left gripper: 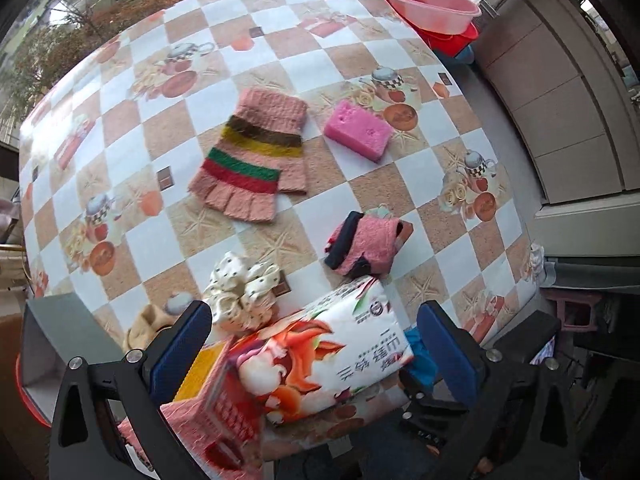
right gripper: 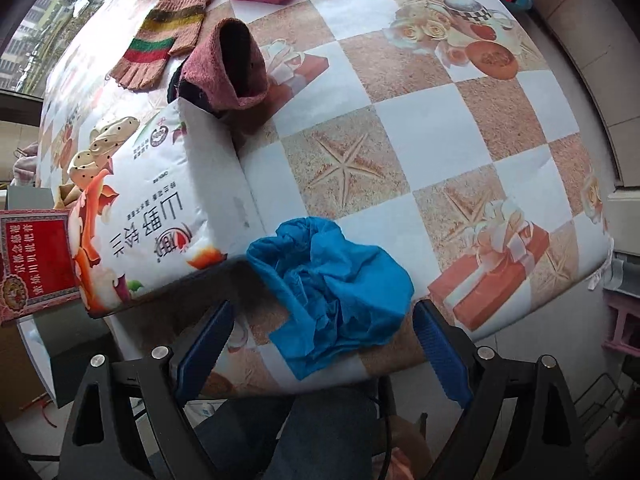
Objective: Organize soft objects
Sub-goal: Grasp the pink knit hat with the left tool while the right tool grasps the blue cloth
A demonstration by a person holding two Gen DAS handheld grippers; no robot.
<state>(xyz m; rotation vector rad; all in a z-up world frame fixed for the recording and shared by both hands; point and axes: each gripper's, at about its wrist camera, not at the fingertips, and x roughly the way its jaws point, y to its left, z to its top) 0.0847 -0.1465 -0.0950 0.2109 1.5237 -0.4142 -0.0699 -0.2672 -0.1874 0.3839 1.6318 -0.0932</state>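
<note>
My left gripper (left gripper: 314, 348) stands open, pointing down, its blue pads on either side of a white tissue pack (left gripper: 320, 360) without touching it. Beyond the pack lie a cream polka-dot scrunchie (left gripper: 244, 292), a pink-and-black sock bundle (left gripper: 364, 244), a striped pink knitted glove (left gripper: 252, 160) and a pink sponge (left gripper: 358, 130). My right gripper (right gripper: 322, 350) is open too, hovering just over a crumpled blue cloth (right gripper: 332, 288) near the table's front edge. The tissue pack (right gripper: 160, 208) lies to that cloth's left, with the sock bundle (right gripper: 228, 68) behind it.
A red printed box (left gripper: 228, 412) leans beside the tissue pack, and a beige sock (left gripper: 148, 324) lies at the left. A grey open box (left gripper: 52, 344) stands off the table's left edge. Pink and red basins (left gripper: 430, 4) sit at the far right corner. A person's dark trousers (right gripper: 320, 440) are below.
</note>
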